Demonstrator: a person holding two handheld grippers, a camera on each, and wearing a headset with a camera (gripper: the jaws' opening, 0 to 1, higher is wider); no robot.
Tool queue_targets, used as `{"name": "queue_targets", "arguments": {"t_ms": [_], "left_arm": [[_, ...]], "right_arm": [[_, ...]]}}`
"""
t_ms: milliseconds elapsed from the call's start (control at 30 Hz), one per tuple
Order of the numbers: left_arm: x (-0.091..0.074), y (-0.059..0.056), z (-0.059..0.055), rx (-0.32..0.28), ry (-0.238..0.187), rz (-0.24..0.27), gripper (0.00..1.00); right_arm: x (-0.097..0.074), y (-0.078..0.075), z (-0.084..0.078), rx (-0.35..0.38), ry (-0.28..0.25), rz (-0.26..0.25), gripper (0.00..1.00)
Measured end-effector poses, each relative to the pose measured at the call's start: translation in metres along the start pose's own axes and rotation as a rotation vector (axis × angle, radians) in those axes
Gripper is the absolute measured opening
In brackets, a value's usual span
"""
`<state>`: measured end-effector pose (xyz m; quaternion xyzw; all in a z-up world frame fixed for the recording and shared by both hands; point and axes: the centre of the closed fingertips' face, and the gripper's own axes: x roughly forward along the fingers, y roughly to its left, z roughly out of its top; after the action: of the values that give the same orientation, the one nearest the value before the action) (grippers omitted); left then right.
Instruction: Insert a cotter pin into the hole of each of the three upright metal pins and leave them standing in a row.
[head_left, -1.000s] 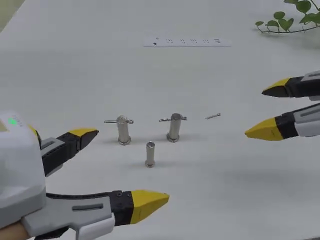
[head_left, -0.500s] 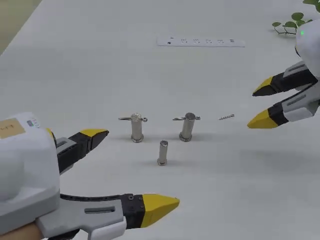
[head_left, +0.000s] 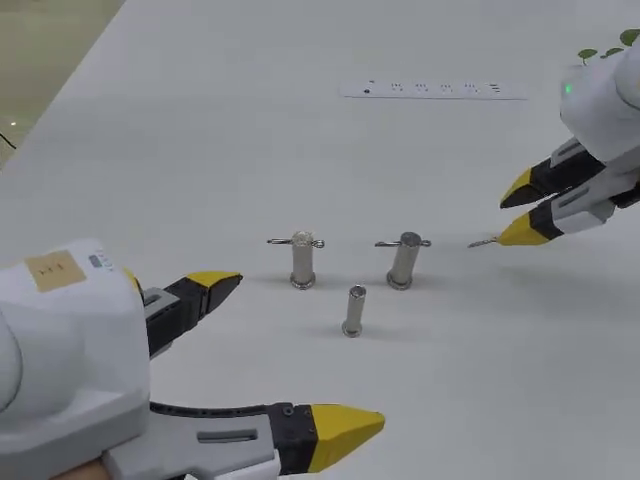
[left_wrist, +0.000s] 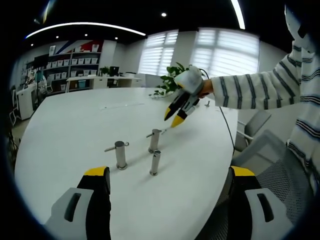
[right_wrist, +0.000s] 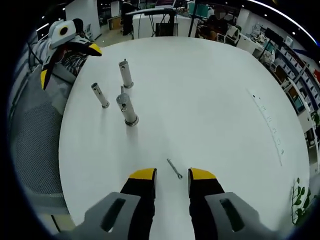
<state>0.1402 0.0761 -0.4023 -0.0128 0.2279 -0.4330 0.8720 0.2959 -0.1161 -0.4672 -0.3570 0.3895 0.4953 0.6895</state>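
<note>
- Right tongs (right_wrist: 172, 174), narrowly parted, straddle the loose cotter pin (right_wrist: 174, 169), poised to pinch it.
- Left tongs (head_left: 305, 350) gape empty at the bare pin's (head_left: 354, 309) 7 o'clock, likely to steady it.

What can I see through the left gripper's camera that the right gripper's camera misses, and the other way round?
The left gripper view gives the right gripper, held out over the table on an arm in a striped sleeve, with windows and blinds behind. The right gripper view gives a loose cotter pin lying just ahead of its own jaws, and the left gripper across the table. Both share the white table and the three upright metal pins.
</note>
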Motion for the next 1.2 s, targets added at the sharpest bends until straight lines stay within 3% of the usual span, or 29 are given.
{"name": "queue_targets", "arguments": {"t_ms": [233, 333, 800, 1033, 1200], "left_arm": [[0.002, -0.003, -0.001, -0.002, 0.006, -0.003, 0.97], [0.002, -0.003, -0.002, -0.001, 0.011, -0.003, 0.97], [0.002, 0.000, -0.011, -0.021, 0.034, 0.012, 0.96], [0.002, -0.001, -0.014, -0.025, 0.035, 0.004, 0.92], [0.002, -0.003, -0.018, -0.020, 0.053, -0.003, 0.92]], "right_arm": [[0.014, 0.000, -0.008, -0.008, 0.053, 0.021, 0.13], [0.017, -0.003, -0.009, -0.012, 0.067, 0.006, 0.10], [0.027, -0.006, -0.013, -0.022, 0.090, 0.012, 0.04], [0.028, 0.000, -0.011, -0.014, 0.090, 0.036, 0.00], [0.027, 0.000, -0.010, -0.027, 0.101, 0.019, 0.00]]}}
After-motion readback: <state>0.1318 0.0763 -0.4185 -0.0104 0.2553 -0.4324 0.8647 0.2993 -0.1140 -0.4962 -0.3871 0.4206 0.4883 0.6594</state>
